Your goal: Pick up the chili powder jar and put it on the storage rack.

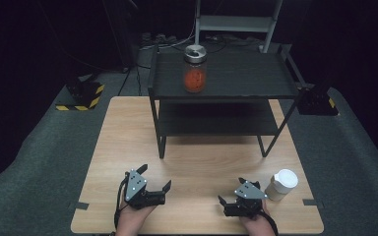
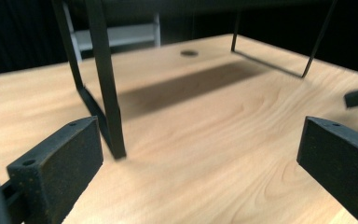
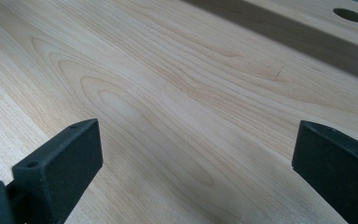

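Nearest to us, at the bottom edge of the high view, our two hands rest on the wooden surface (image 1: 197,162), each around a hand-held gripper. Our left hand-held gripper (image 1: 155,179) sits at the near left with its jaws spread wide and nothing between them. In the left gripper view we see this same left hand-held gripper (image 2: 200,154) with bare wood in the broad gap between its black jaws, and the front leg of the black shelf rack (image 2: 105,84) standing just past the left jaw. Our right hand-held gripper (image 1: 232,191) lies at the near right, also with its jaws wide apart and holding nothing. The right gripper view looks along it: the right hand-held gripper (image 3: 198,154) frames plain wood grain, and a round hole (image 3: 349,15) in the surface shows at the far upper right.

We see a paper cup with a white lid (image 1: 282,184) standing upright just beside our right hand-held gripper, on its right side, near the surface's right edge. It is close to the gripper, but we cannot tell whether they touch.

Farther back, the black shelf rack (image 1: 226,83) stands on the far half of the surface. On its top shelf, toward the left, a glass jar (image 1: 195,69) with a metal lid stands upright, holding something orange-red. It is well apart from both grippers.
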Motion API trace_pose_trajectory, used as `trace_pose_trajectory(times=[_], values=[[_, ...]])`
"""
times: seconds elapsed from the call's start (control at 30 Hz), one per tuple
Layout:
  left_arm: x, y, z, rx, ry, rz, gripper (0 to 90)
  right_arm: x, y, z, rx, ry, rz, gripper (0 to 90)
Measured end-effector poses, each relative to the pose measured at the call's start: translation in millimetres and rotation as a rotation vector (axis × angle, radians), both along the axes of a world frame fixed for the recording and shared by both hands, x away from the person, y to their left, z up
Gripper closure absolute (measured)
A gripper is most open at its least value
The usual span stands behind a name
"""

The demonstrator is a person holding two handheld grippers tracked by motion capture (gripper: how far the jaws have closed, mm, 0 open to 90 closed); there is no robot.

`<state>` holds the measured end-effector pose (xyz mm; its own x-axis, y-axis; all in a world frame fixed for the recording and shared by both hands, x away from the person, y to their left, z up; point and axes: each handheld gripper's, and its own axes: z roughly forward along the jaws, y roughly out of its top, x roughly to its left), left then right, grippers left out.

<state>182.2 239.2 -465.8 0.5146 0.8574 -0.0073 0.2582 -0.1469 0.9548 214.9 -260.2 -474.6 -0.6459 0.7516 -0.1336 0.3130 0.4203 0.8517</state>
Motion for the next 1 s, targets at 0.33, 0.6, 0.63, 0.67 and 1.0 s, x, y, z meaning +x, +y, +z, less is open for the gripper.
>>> trace_pose_trajectory(times=[0.33, 0.6, 0.63, 0.67, 1.0], values=[[3.3, -4.9, -16.0, 0.107, 0.122, 0.034, 0.5, -1.1, 1.1, -0.5, -0.003, -0.007, -0.004, 0.8], [2.7, -11.4, -14.0, 0.168, 0.125, 0.040, 0.7, -1.0, 1.7, -0.3, -0.007, -0.006, -0.004, 0.7], [2.8, -14.1, -12.7, 0.194, 0.126, 0.041, 0.7, -1.3, 1.8, -0.4, -0.007, -0.006, -0.006, 0.7], [2.8, -14.6, -12.5, 0.196, 0.126, 0.042, 0.7, -2.0, 2.1, -0.7, -0.006, -0.009, -0.010, 0.7], [0.7, -23.1, -11.5, 0.255, 0.110, 0.039, 0.7, -3.8, 3.8, -1.4, -0.020, -0.024, -0.004, 0.7]])
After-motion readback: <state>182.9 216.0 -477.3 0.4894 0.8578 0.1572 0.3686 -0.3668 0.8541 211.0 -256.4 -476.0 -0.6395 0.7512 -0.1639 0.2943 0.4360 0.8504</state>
